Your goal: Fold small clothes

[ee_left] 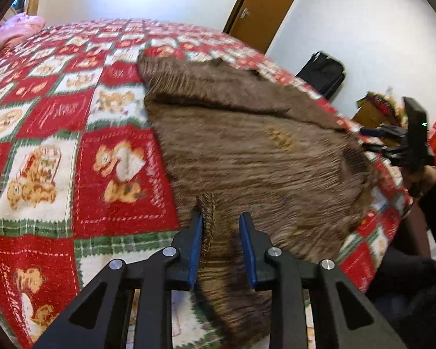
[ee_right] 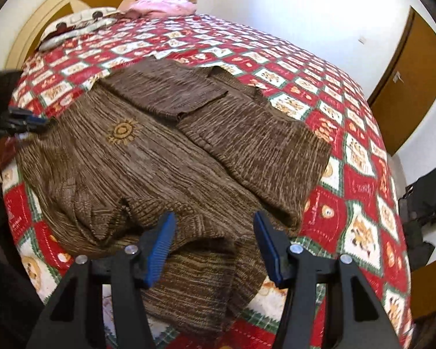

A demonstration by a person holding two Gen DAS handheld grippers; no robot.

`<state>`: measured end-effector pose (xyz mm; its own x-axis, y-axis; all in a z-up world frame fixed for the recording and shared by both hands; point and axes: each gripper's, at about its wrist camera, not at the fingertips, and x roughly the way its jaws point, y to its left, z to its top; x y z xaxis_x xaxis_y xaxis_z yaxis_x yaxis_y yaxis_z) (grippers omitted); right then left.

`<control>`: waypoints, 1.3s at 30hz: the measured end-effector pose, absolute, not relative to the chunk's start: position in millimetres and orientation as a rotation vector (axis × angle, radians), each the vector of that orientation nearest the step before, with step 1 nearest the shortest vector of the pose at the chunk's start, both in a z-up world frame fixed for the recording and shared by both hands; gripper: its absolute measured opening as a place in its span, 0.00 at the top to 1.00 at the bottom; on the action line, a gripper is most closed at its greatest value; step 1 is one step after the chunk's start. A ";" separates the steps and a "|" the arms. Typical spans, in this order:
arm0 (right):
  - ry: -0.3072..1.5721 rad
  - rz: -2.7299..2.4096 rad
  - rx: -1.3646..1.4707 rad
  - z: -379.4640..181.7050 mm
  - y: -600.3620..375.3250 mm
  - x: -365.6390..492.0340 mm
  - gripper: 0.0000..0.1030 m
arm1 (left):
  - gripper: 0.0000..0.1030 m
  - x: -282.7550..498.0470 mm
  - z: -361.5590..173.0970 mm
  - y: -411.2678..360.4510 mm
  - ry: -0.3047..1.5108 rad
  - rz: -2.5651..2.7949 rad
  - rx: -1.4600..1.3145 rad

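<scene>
Brown knit sweater (ee_right: pixel 148 157) lies on the quilted bed (ee_right: pixel 357 174); left tool (ee_left: pixel 221 218) straddles a fold unpinched, right tool (ee_right: pixel 215 218) gapes at six o'clock.

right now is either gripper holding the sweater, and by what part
Neither grips it yet. The left gripper straddles a raised fold at the sweater hem, pads not pressing; the right gripper is open above it.

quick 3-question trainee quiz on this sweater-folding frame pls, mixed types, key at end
1. True or false: the right gripper is clamped on the brown sweater.
2. What lies between the left gripper pads? A) a ridge of sweater fabric B) the pink pillow C) nothing
3. Which motif is stitched on the sweater?

Key: 1 false, jaws stand open over it. 2 A. 3 a yellow sun.
</scene>
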<state>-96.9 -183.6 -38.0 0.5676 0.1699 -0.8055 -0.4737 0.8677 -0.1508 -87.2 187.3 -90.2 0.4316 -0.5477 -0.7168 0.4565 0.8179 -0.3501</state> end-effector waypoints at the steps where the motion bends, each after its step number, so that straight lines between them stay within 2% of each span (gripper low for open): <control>1: 0.893 0.385 -0.367 -38.2 -183.6 -97.5 0.43 | 0.74 -86.4 -91.2 187.4 0.936 -0.633 -0.116; 7: 0.890 0.371 -0.317 -38.8 -187.1 -96.5 0.43 | 0.74 -84.2 -98.2 187.3 0.939 -0.688 -0.177; 10: 0.886 0.360 -0.301 -37.5 -189.5 -98.0 0.43 | 0.86 -86.5 -97.3 184.0 0.925 -0.659 -0.122; 15: 0.895 0.346 -0.313 -35.0 -199.2 -102.5 0.43 | 0.92 -84.2 -92.5 190.2 0.920 -0.642 -0.169; 29: 0.918 0.447 -0.803 -65.8 -169.2 -106.5 0.43 | 0.92 -81.5 -57.1 195.6 0.795 -0.636 -0.223; 34: 0.891 0.556 -0.829 -70.3 -148.4 -98.9 0.46 | 0.92 -79.2 -59.8 195.2 0.804 -0.636 -0.233; 36: 0.901 0.605 -0.799 -73.3 -140.4 -94.1 0.51 | 0.92 -78.6 -58.7 194.9 0.803 -0.639 -0.231; 37: 0.919 0.625 -0.787 -76.9 -137.5 -92.0 0.73 | 0.92 -78.4 -57.9 194.5 0.802 -0.639 -0.229; 38: 0.943 0.630 -0.780 -80.7 -134.8 -91.1 0.86 | 0.92 -78.4 -57.3 194.7 0.801 -0.638 -0.226; 39: 0.975 0.626 -0.755 -83.4 -135.6 -88.5 0.86 | 0.92 -77.9 -57.1 194.9 0.802 -0.638 -0.226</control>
